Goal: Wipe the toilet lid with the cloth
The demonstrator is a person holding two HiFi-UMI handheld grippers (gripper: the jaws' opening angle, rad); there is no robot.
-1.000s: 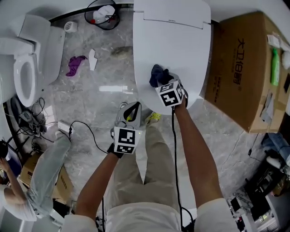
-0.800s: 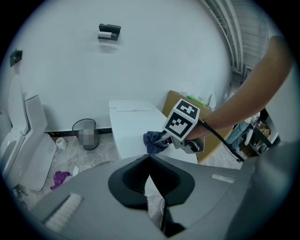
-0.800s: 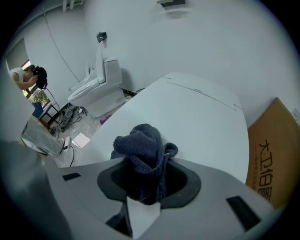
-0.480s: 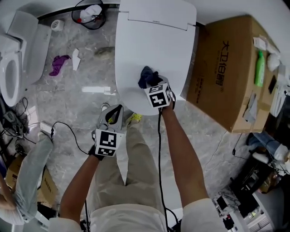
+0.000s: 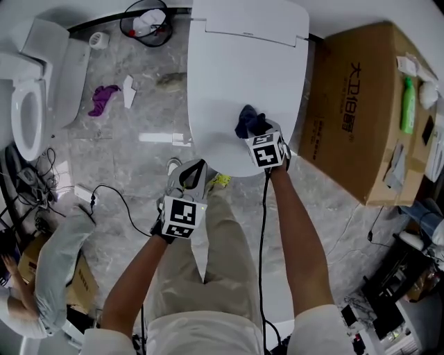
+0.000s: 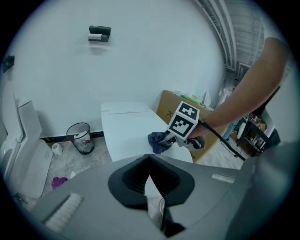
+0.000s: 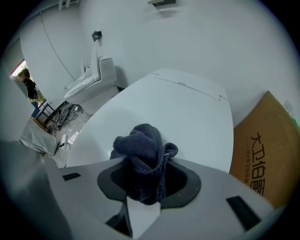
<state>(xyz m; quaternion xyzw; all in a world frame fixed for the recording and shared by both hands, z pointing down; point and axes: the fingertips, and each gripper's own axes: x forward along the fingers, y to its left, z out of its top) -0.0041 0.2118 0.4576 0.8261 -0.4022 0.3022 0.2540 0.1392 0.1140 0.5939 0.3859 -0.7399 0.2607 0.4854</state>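
The white toilet lid is closed and fills the top middle of the head view. A dark blue cloth is bunched on its near right part, and my right gripper is shut on it. In the right gripper view the cloth bulges up between the jaws over the lid. My left gripper hangs over the floor just left of the lid's front edge, jaws shut and empty. The left gripper view shows the lid, the cloth and the right gripper's marker cube.
A large cardboard box stands right of the toilet. A second toilet is at the far left. A wire bin, a purple rag and paper scraps lie on the marble floor. Cables trail left of my legs.
The right gripper with the cloth has shifted right across the near part of the lid. The left gripper has stayed shut beside the lid's front edge.
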